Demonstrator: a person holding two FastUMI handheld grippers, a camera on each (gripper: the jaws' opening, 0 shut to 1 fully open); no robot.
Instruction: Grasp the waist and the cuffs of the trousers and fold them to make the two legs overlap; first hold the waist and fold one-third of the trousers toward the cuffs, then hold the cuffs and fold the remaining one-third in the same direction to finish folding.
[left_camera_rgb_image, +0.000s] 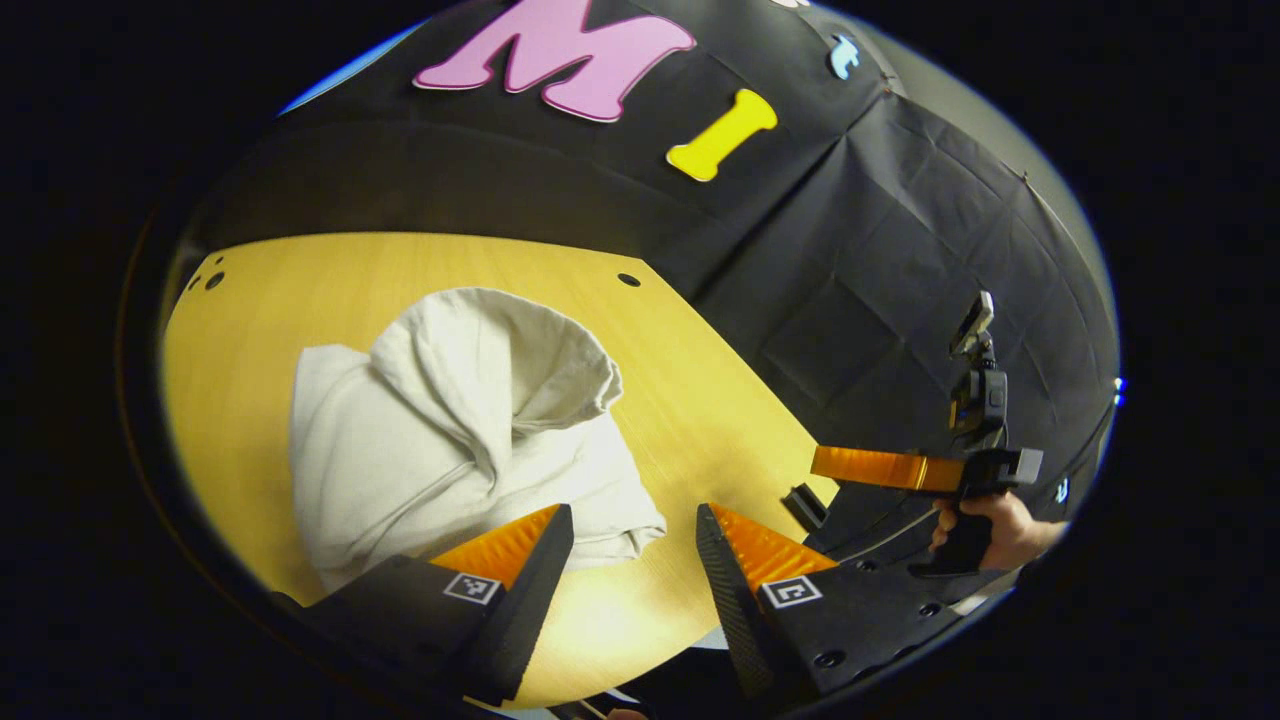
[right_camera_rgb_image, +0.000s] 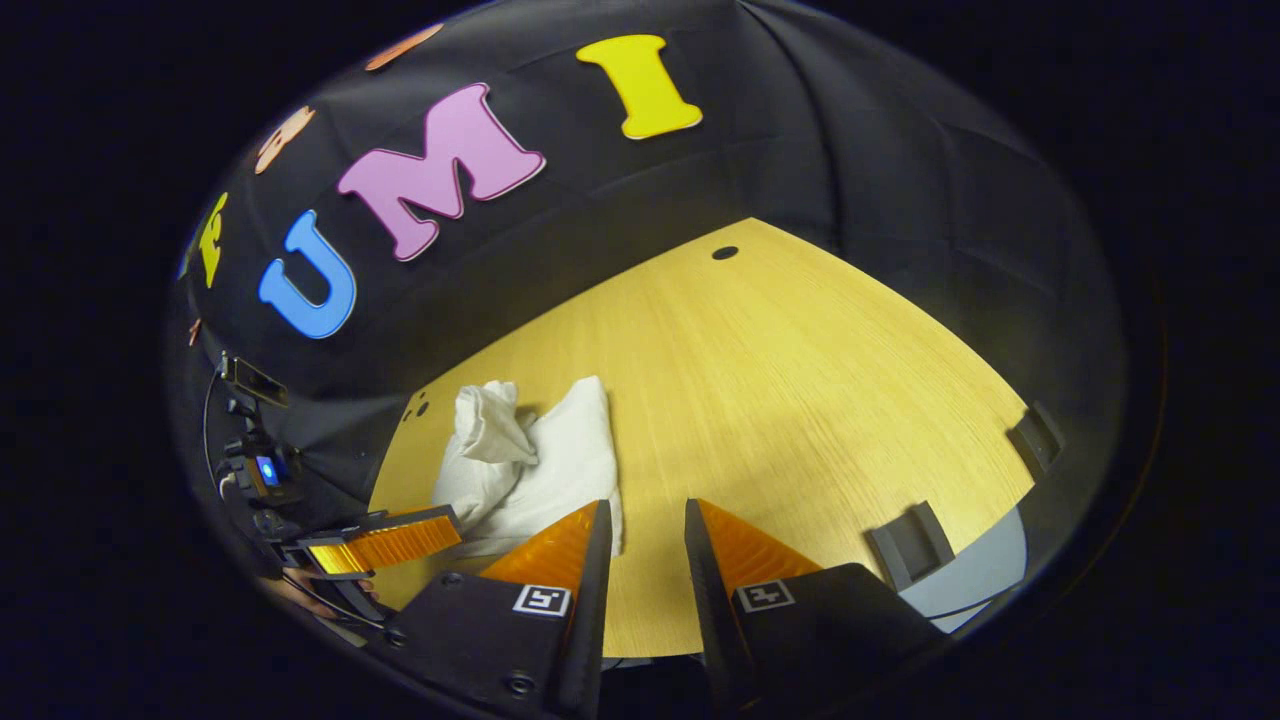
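The trousers (left_camera_rgb_image: 450, 430) are soft, matt, creased pale cloth, bunched near one edge of the table (right_camera_rgb_image: 800, 400), whose top is smooth, fine-grained light wood with a slight sheen, backed by matt, wrinkled black cloth wall (left_camera_rgb_image: 880, 250).

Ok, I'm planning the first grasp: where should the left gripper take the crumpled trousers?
The trousers lie bunched on the table, waist and cuffs indistinguishable. Probably best is the raised fold at top, approached from above; it stands proud, so the open left gripper could straddle it.
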